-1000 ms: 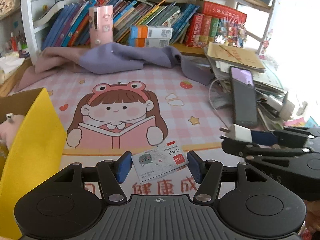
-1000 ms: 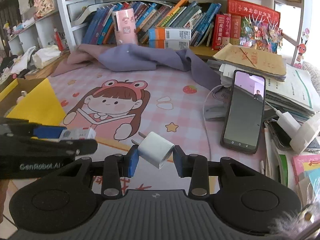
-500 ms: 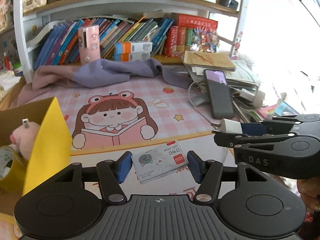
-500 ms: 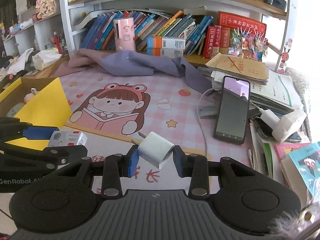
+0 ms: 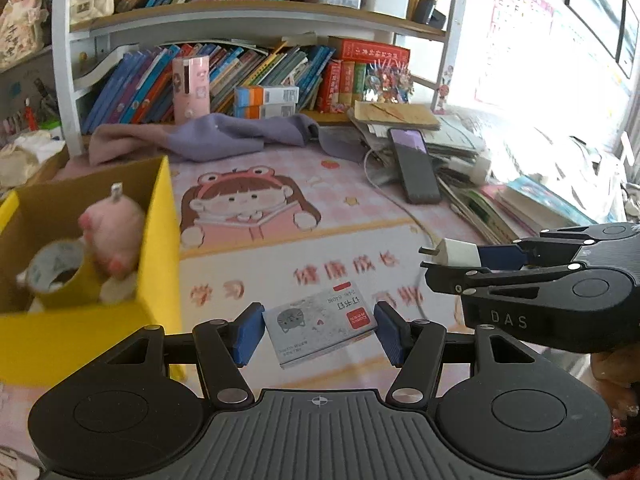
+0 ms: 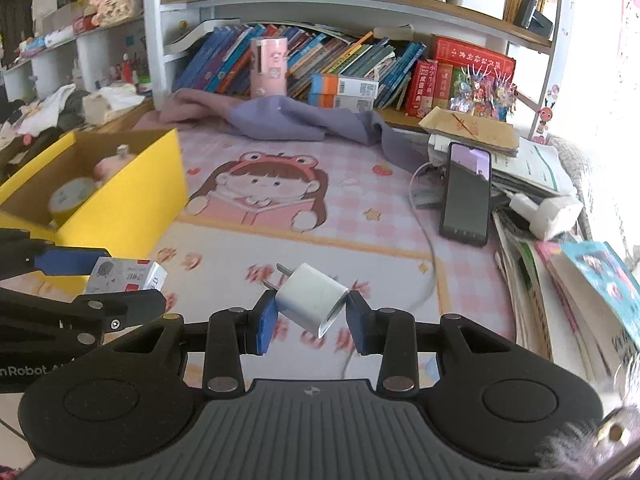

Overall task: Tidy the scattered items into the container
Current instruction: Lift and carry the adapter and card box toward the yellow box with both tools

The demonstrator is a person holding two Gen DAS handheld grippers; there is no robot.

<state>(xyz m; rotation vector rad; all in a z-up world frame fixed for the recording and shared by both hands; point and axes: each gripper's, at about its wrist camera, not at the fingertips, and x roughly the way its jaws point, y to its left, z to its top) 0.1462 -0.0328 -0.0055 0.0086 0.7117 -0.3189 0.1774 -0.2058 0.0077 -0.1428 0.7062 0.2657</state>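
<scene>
My left gripper (image 5: pixel 319 332) is shut on a small staples box (image 5: pixel 320 326) with a grey cat print, held above the pink desk mat. The same box (image 6: pixel 127 277) shows at the left of the right wrist view. A white plug adapter (image 6: pixel 311 300) with two prongs is clamped in my right gripper (image 6: pixel 308 318), which is shut on it and hangs beside the left one; the adapter (image 5: pixel 456 252) also shows at the right of the left wrist view. The yellow cardboard box (image 5: pixel 158 248) stands at the left, open-topped, with a pink plush toy (image 5: pixel 112 232) and a tape roll (image 5: pixel 56 272) inside.
A black phone (image 6: pixel 467 192) leans on a stack of papers and books at the right, with a white cable (image 6: pixel 430 248) trailing over the mat. A purple cloth (image 6: pixel 288 118) lies at the back before the bookshelf (image 6: pixel 320 60). A white charger block (image 6: pixel 546 212) sits at the right.
Both grippers have drawn back from the shelf and shifted left with their loads. The yellow box and its contents have come further into view.
</scene>
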